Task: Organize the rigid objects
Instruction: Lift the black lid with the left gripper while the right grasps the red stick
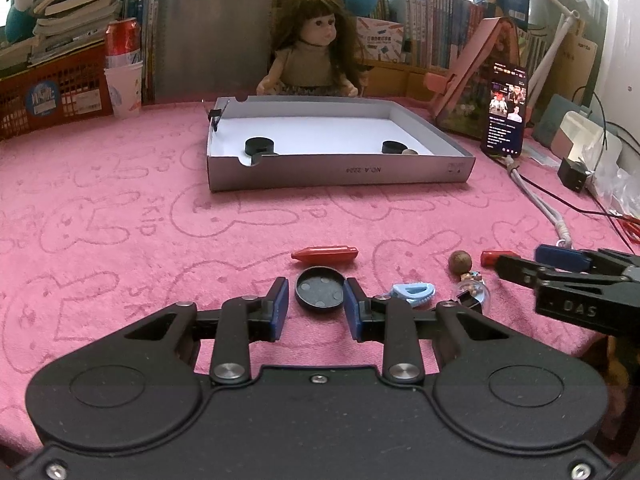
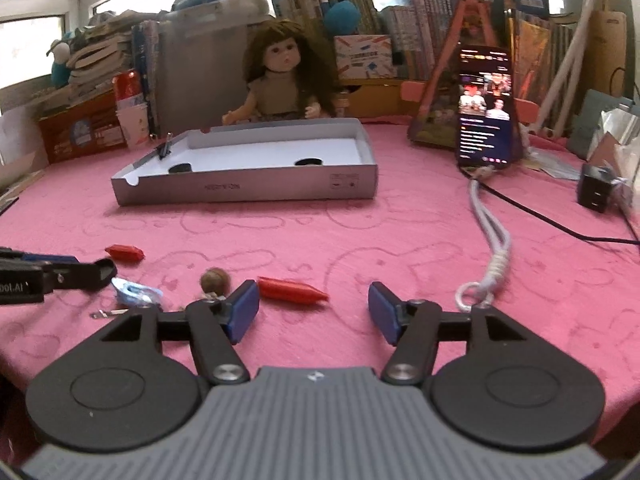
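Observation:
My left gripper (image 1: 316,300) is shut on a black round lid (image 1: 320,290) just above the pink cloth. Beyond it lies a red pointed piece (image 1: 324,254). A brown ball (image 1: 460,262), a light blue clip (image 1: 414,292) and a small glass charm (image 1: 472,288) lie to its right. My right gripper (image 2: 312,292) is open, low over the cloth; a second red pointed piece (image 2: 292,290) lies between its fingers, nearer the left pad, untouched. The grey box tray (image 1: 340,172) holds two black round pieces (image 1: 260,146) (image 1: 394,147).
A lit phone (image 1: 505,110) leans on a stand at the right, with a white cord (image 2: 492,256) running toward me. A black charger (image 2: 596,194) and cables lie far right. A doll (image 1: 316,48), books, a red basket and a paper cup (image 1: 124,92) line the back.

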